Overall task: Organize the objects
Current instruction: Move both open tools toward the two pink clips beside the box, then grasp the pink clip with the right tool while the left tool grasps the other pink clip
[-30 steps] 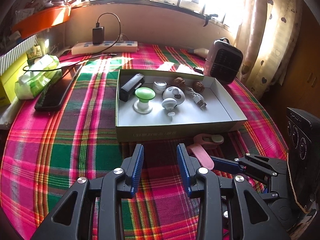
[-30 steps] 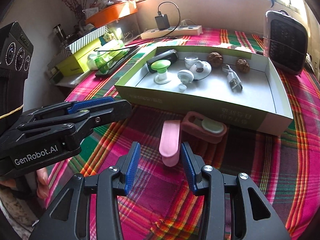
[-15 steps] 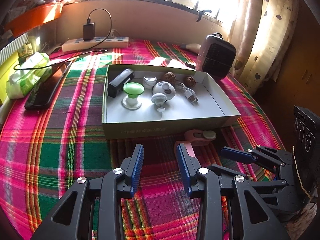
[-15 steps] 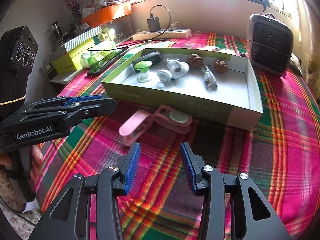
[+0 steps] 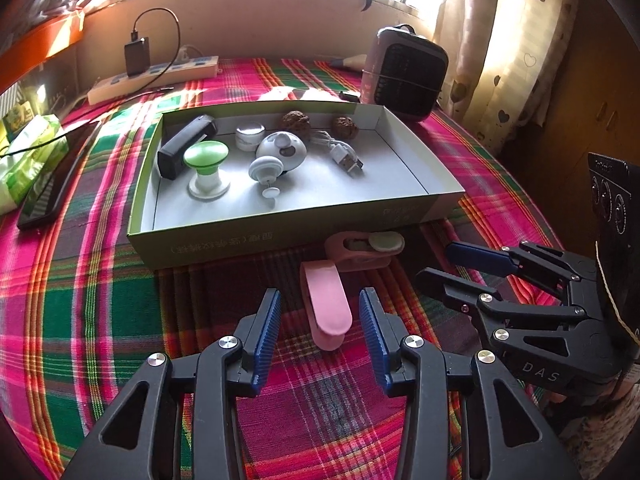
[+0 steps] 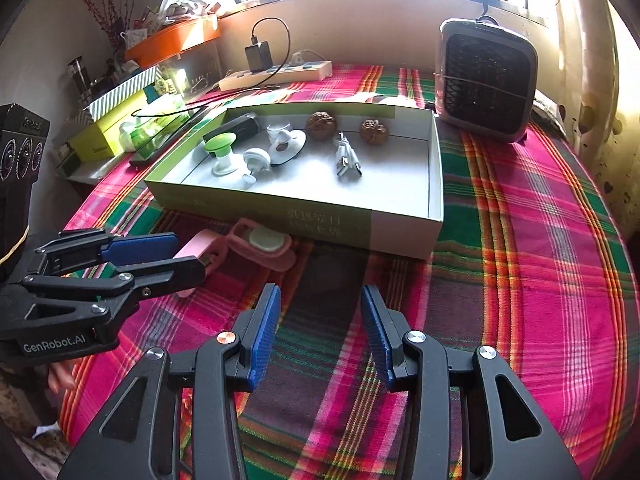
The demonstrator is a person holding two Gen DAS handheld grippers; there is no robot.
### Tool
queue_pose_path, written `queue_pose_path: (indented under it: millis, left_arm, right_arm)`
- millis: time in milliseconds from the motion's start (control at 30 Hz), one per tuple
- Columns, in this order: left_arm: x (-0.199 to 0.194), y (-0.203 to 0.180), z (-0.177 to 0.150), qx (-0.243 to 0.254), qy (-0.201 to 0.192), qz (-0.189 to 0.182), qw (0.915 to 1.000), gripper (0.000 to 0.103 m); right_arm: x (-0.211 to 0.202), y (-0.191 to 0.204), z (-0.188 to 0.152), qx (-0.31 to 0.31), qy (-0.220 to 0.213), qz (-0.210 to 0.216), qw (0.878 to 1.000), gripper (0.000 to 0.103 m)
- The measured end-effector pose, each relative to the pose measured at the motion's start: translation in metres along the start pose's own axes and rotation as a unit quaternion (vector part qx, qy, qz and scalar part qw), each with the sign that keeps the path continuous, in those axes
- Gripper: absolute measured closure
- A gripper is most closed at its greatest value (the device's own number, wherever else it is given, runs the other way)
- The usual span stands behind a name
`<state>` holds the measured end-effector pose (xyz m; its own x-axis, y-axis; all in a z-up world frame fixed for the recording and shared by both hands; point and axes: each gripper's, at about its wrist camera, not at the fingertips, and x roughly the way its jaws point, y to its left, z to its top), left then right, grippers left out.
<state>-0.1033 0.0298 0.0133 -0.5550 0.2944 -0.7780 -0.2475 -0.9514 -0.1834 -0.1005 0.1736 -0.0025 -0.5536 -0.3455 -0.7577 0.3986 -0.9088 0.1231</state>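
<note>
My left gripper [image 5: 319, 332], its jaws just widened, straddles without touching the glossy pink rounded plastic clip [image 5: 326, 308] lying on the plaid cloth [image 5: 100, 320] before the shallow green cardboard tray [image 5: 280, 236]. My right gripper [image 6: 320, 336] stands spread, empty.

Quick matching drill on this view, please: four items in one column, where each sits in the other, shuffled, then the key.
1. pink clip
2. walnuts
3. fan heater
4. phone

A. inside the box, far wall
B. behind the box's far right corner
C. left of the box
D. between the open left gripper's fingers

Pairs: 1-D, 2-A, 3-B, 4-C
</note>
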Motion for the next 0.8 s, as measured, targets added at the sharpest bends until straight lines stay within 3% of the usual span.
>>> queue_pose_path:
  millis: [467,600,800]
  left_arm:
    - [0.01,0.006,0.006,0.001,-0.001,0.033,0.9994,0.065]
    - [0.009,0.015,0.006,-0.01,-0.003,0.042,0.999,0.072]
    - [0.004,0.029,0.005,-0.025,-0.008,0.049,0.9984,0.073]
  right_arm:
    - [0.006,0.003,0.008,-0.014,-0.001,0.013,1.0,0.06]
    - [0.009,0.007,0.013,-0.022,-0.005,0.026,0.999,0.06]
    - [0.016,0.019,0.021,-0.053,-0.002,0.039,0.998,0.06]
